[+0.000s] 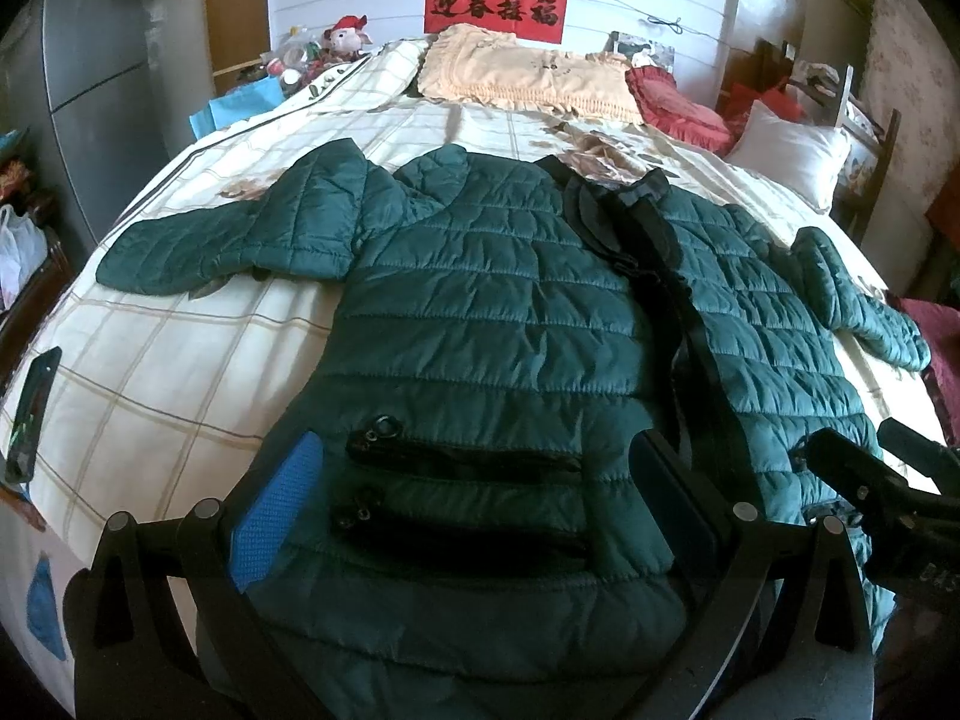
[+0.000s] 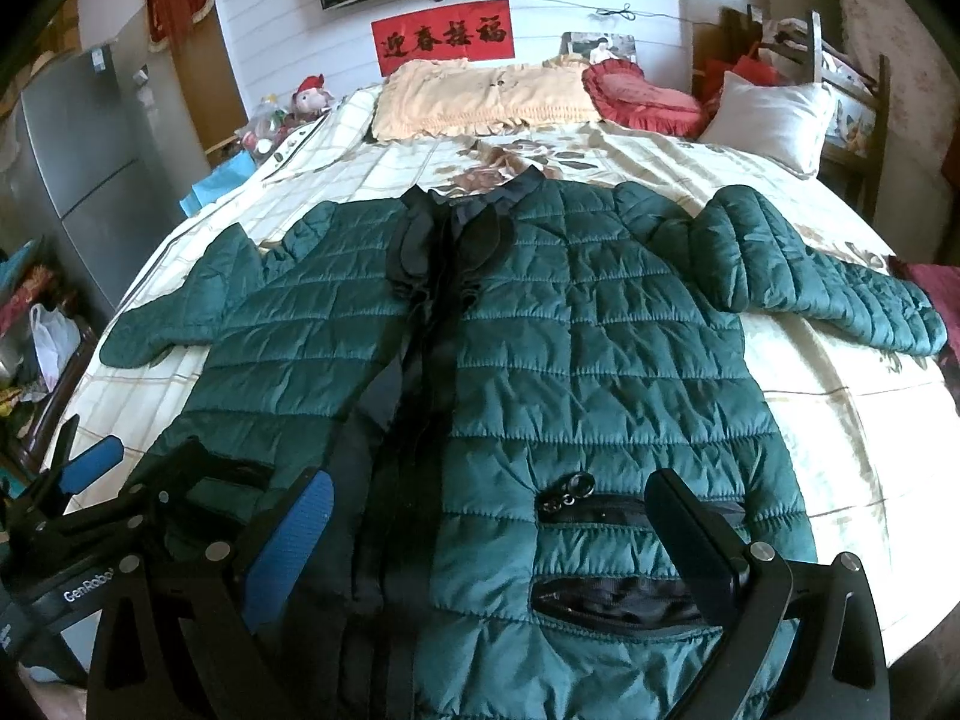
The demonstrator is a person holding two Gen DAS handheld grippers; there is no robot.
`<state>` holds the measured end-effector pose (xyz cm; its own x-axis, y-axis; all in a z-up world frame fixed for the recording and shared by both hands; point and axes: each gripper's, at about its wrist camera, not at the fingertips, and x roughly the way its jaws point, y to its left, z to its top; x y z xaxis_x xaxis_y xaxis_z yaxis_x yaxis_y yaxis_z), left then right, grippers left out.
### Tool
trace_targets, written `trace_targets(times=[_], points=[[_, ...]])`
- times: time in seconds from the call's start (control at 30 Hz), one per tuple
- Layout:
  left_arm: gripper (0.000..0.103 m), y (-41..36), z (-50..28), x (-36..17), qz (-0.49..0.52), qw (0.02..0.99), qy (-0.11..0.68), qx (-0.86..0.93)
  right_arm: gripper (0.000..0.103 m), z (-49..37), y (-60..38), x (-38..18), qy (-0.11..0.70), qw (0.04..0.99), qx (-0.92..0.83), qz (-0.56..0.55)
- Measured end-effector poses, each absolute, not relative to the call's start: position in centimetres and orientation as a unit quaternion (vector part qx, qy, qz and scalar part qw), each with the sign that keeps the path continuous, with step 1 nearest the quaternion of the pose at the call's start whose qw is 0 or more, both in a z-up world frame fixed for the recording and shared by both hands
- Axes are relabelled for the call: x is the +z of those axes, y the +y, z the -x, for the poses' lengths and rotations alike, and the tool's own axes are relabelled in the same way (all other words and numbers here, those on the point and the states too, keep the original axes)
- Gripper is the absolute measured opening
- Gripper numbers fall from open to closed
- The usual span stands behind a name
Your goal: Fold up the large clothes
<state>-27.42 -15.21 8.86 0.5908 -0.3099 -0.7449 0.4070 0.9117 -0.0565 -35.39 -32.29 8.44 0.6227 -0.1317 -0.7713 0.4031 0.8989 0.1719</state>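
A dark green quilted jacket (image 1: pixel 492 312) lies flat and face up on the bed, sleeves spread to both sides, black zipper band down its middle; it also shows in the right wrist view (image 2: pixel 600 348). My left gripper (image 1: pixel 474 492) is open and empty, fingers spread wide above the jacket's left hem and its black zip pockets (image 1: pixel 468 462). My right gripper (image 2: pixel 498 522) is open and empty above the right hem and its pockets (image 2: pixel 612 510). Each gripper shows at the edge of the other's view: the right one (image 1: pixel 888 480), the left one (image 2: pixel 90 474).
The bed (image 1: pixel 180 360) has a cream checked floral cover. Pillows (image 1: pixel 528 78) and a red cushion (image 1: pixel 678 102) lie at the head. A phone (image 1: pixel 33 414) lies near the left bed edge. A fridge (image 1: pixel 90 60) stands at left, a white pillow and chair (image 1: pixel 840 132) at right.
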Motion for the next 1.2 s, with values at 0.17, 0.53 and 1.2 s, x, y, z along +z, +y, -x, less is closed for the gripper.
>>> trace_targets(times=[0.17, 0.53, 1.2], points=[[0.102, -15.0, 27.1, 8.9, -0.059, 0.890, 0.406, -0.200, 0.103, 35.1, -32.2, 8.3, 0.403, 0.887, -0.149, -0.168], [0.102, -13.4, 25.1, 9.1, -0.043, 0.897, 0.405, -0.173, 0.103, 33.9, -32.6, 7.9, 0.405, 0.887, -0.147, -0.164], [0.102, -4.1, 16.6, 9.0, 0.021, 0.899, 0.431, -0.070, 0.103, 31.0, -32.4, 7.7, 0.418, 0.886, -0.143, -0.143]])
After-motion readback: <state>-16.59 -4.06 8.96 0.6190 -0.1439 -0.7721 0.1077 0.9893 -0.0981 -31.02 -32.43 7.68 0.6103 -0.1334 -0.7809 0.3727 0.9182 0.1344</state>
